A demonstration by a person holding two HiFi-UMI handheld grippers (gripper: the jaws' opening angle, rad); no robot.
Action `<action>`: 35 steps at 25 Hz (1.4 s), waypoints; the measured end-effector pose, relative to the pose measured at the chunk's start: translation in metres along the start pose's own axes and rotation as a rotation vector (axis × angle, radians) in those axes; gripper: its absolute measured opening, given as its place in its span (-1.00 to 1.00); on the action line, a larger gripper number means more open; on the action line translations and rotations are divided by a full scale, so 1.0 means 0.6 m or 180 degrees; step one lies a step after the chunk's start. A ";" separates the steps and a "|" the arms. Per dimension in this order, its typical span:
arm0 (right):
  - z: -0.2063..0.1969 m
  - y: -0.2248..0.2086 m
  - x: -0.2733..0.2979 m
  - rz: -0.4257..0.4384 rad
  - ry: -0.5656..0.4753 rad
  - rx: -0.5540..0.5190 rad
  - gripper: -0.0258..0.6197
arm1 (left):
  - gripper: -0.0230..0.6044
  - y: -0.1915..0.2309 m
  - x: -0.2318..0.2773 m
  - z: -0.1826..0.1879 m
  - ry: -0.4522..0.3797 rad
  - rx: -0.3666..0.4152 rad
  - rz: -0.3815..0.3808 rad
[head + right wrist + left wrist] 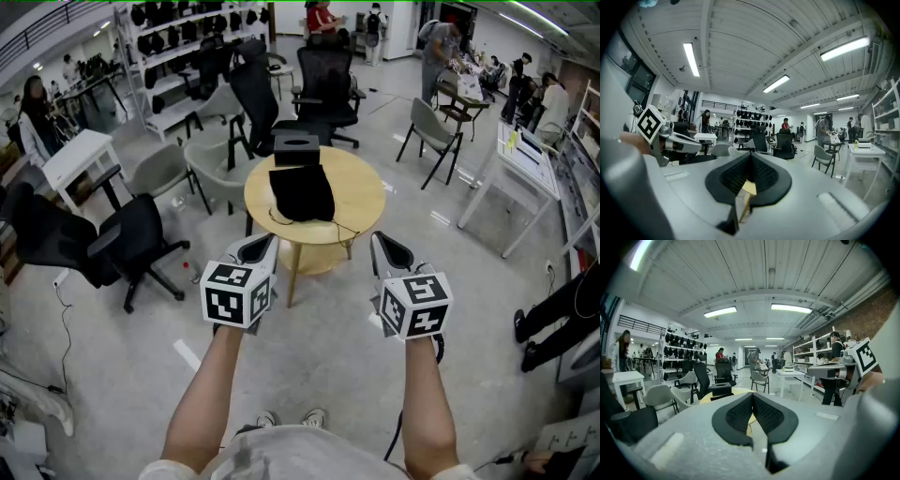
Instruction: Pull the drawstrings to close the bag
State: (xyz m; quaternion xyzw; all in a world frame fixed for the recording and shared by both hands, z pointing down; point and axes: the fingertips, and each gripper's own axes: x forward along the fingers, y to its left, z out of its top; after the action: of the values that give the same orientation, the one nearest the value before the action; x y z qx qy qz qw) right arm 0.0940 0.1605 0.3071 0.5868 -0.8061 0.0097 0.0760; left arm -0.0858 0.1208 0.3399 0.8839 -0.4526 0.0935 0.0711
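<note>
Lying near the middle of the round table [361, 202], the black bag [302, 192] has a black box [296, 147] just behind it. The left gripper [260, 246] and right gripper [384, 248] hover short of the table's near edge, apart from the bag, jaws clenched empty.

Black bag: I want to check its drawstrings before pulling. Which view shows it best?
Head view: the black bag lies in full on the round table. Both gripper views' own jaws block it; the left shows at most a dark sliver.
</note>
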 end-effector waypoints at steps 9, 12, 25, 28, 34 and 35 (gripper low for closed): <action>-0.014 -0.027 -0.007 0.0023 -0.0009 0.0036 -0.91 | -0.90 -0.028 0.023 -0.007 0.0039 -0.0042 0.0012; -0.020 -0.030 -0.002 0.0044 0.0005 0.0039 -0.87 | -0.87 -0.027 0.028 -0.008 0.0044 -0.0078 0.0024; -0.035 -0.042 0.070 0.0040 0.0029 0.0046 -0.69 | -0.59 0.028 0.080 -0.018 0.0031 -0.0181 0.0039; -0.036 -0.041 0.101 0.0052 0.0050 0.0029 -0.62 | -0.57 0.054 0.098 -0.016 0.0025 -0.0198 0.0046; -0.040 -0.057 0.184 0.0026 0.0087 0.0036 -0.58 | -0.46 0.117 0.164 -0.010 0.0036 -0.0233 0.0046; -0.039 -0.061 0.199 0.0018 0.0095 0.0039 -0.57 | -0.44 0.129 0.176 -0.007 0.0037 -0.0235 0.0039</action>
State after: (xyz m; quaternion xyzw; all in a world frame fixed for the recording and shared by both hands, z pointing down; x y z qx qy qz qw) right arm 0.0952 0.0387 0.3438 0.5848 -0.8064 0.0236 0.0844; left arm -0.0887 -0.0062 0.3716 0.8774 -0.4607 0.0824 0.1057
